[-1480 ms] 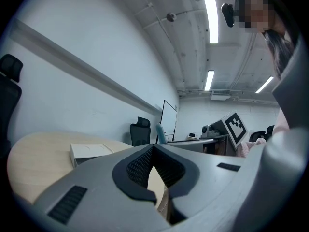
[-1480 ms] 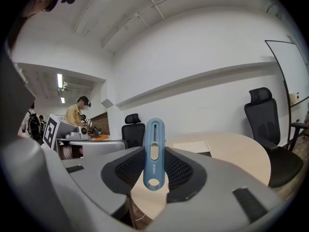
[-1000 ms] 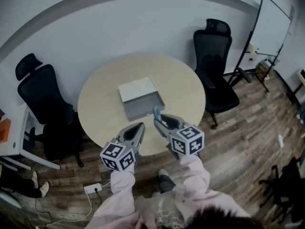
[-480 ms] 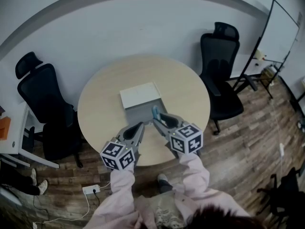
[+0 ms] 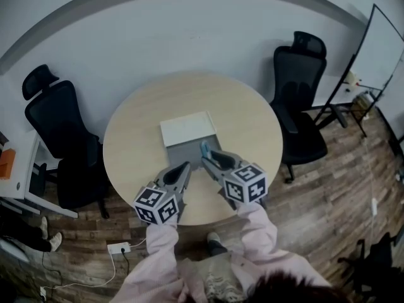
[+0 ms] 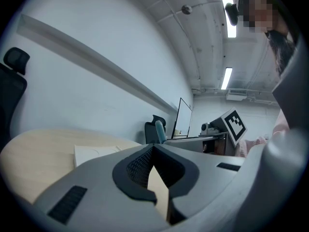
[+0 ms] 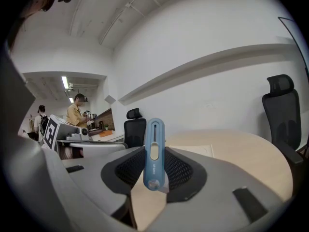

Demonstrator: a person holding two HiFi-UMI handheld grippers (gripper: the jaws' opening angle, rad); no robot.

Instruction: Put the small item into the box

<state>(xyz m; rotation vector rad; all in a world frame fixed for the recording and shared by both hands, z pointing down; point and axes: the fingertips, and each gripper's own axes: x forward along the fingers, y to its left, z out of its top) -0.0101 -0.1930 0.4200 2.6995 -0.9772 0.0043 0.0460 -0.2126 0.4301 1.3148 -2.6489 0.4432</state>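
An open grey box lies in the middle of the round table, its white lid laid back behind it. My right gripper is shut on a small blue item, which stands upright just above the box's near right edge. In the right gripper view the blue item stands between the jaws of my right gripper, with the lid beyond. My left gripper hovers over the table's near side, shut and empty. The left gripper view shows my left gripper and the blue item beyond it.
Black office chairs stand at the left and the right of the table. A whiteboard stands at the far right. A power strip with a cable lies on the wooden floor. People are at desks in the background.
The right gripper with the blue item has edged slightly closer to the box. The left gripper has hardly moved. The head view has shifted a little.
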